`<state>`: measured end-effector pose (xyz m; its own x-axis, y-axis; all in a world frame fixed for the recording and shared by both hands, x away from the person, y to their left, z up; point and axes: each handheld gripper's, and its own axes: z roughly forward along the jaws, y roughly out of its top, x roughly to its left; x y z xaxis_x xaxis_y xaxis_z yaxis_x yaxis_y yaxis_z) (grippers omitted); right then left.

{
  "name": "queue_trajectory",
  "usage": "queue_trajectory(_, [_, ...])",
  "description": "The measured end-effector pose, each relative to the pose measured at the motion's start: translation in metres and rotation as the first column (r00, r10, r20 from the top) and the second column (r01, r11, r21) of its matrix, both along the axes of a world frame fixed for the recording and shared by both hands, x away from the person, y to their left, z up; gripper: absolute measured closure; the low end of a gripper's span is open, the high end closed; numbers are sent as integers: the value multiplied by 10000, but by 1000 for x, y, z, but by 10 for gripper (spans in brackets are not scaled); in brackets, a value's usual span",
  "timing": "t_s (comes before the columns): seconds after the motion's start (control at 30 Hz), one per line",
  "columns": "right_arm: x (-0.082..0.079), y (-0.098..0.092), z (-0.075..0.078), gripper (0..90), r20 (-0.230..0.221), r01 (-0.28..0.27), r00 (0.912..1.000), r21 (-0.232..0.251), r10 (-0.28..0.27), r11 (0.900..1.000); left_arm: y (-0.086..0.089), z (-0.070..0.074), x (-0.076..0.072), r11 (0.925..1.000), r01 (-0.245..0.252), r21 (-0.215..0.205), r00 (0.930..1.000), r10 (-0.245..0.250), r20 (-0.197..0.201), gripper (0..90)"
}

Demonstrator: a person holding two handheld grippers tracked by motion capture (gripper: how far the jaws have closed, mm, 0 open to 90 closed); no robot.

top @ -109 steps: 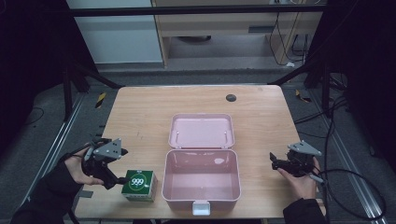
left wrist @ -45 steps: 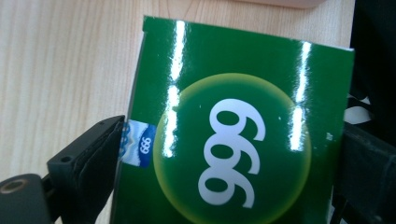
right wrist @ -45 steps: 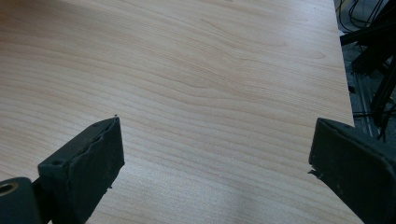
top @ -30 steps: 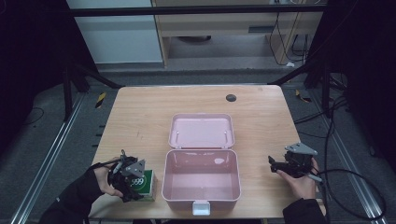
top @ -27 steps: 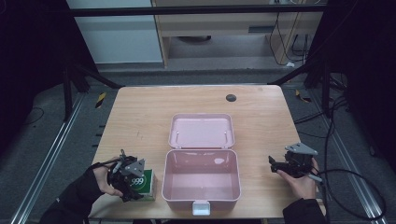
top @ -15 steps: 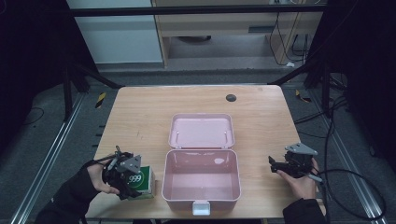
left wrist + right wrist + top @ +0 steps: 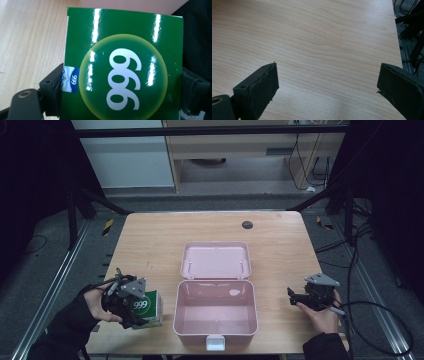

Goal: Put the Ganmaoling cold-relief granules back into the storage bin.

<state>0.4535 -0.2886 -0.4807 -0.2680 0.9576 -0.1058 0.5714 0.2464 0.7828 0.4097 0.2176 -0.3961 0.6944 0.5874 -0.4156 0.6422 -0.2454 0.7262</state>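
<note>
Green carton (image 7: pixel 146 308) printed with a white "999" sits at the near left of the wooden table (image 7: pixel 150 240), just beside the left wall of the open pink box (image 7: pixel 215 306), and the left gripper (image 7: pixel 131 305) has it clamped. In the left gripper view the carton (image 7: pixel 122 67) fills the space between the two black jaws, one pad pressed against each side, glossy face toward the camera with a yellow-green disc around the numerals and a small blue "999" label at one edge. Pale wood of the table (image 7: pixel 30 37) runs along one side of it and a strip of the pink box (image 7: pixel 130 3) shows just past its far edge. From the high view the person's left hand (image 7: pixel 95 302) wraps the gripper's handle, dark sleeve coming in from the bottom corner. The box stands with its lid (image 7: pixel 215 260) laid flat toward the far side, hinged at the back, its base hollow and bare inside, a white latch (image 7: pixel 215 342) on the near rim. Over at the near right, well apart from the box, the right gripper (image 7: pixel 294 295) rests in the person's right hand (image 7: pixel 320 312), its grey plate on top and its cable trailing off the table's right edge. In the right gripper view its jaws stand wide apart with nothing between them, bare wood grain (image 7: pixel 324 50) stretching ahead. A small dark round spot (image 7: pixel 247 224) lies on the far part of the table.
</note>
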Motion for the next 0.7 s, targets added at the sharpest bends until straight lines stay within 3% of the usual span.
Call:
queue_trajectory(0.33, [0, 0, 0, 39, 14, -77, 10000, -58, 77, 10000, -5, 24, 0, 10000, -87, 1, 9998, 87, 176, 140])
queue_trajectory(0.7, [0, 0, 0, 39, 5, -75, 10000, -35, 75, 10000, -10, 50, -2, 9995, 277, 128, 9985, -283, 465, 141])
